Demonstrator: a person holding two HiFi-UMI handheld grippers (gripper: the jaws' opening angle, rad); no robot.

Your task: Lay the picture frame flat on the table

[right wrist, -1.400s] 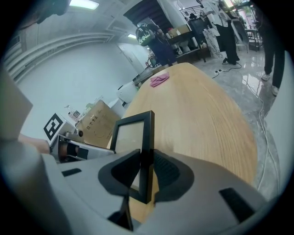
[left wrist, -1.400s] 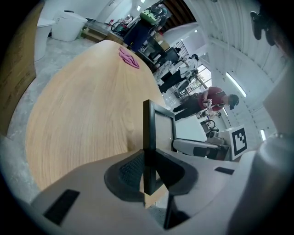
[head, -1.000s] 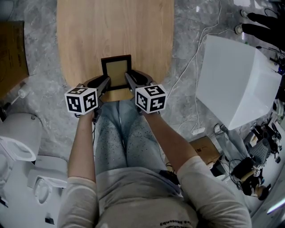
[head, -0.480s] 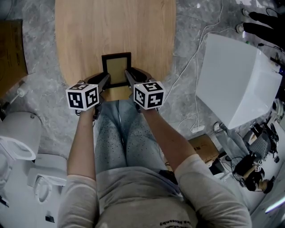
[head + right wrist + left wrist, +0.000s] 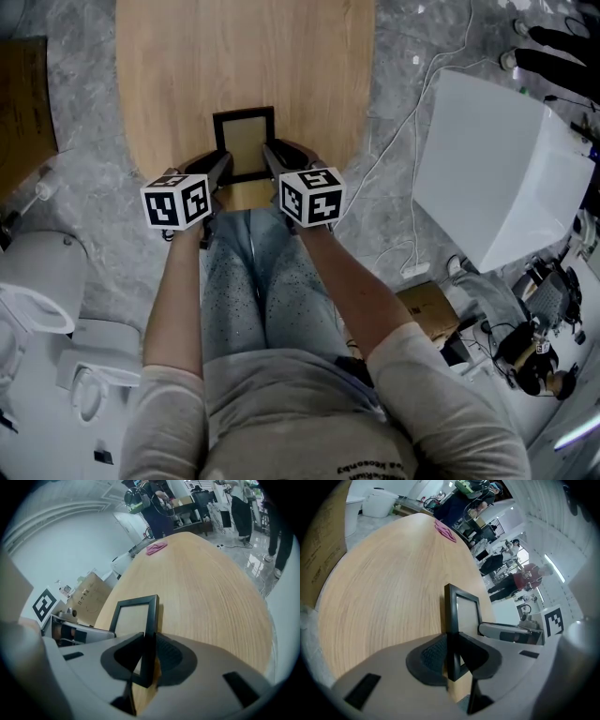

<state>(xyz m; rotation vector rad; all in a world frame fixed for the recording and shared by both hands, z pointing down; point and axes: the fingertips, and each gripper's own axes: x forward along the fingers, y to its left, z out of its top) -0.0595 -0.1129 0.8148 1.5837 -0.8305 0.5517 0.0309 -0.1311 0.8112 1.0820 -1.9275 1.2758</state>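
Observation:
The black picture frame (image 5: 246, 141) with a pale insert is held over the near end of the wooden table (image 5: 244, 56), its face turned up toward the head camera. My left gripper (image 5: 223, 169) is shut on the frame's left side, and my right gripper (image 5: 270, 157) is shut on its right side. In the left gripper view the frame (image 5: 466, 613) runs edge-on out from between the pads of the left gripper (image 5: 451, 656). In the right gripper view the frame (image 5: 136, 616) is likewise pinched in the right gripper (image 5: 146, 658). Whether the frame touches the table I cannot tell.
A pink thing (image 5: 156, 548) lies at the table's far end. A big white box (image 5: 497, 169) stands on the floor at the right, with cables (image 5: 403, 159) beside it. A cardboard box (image 5: 23, 103) and white fixtures (image 5: 37, 281) are on the left. People stand beyond the table.
Both grippers and the frame have shifted slightly away from the person, further over the table. Both grips on the frame look the same.

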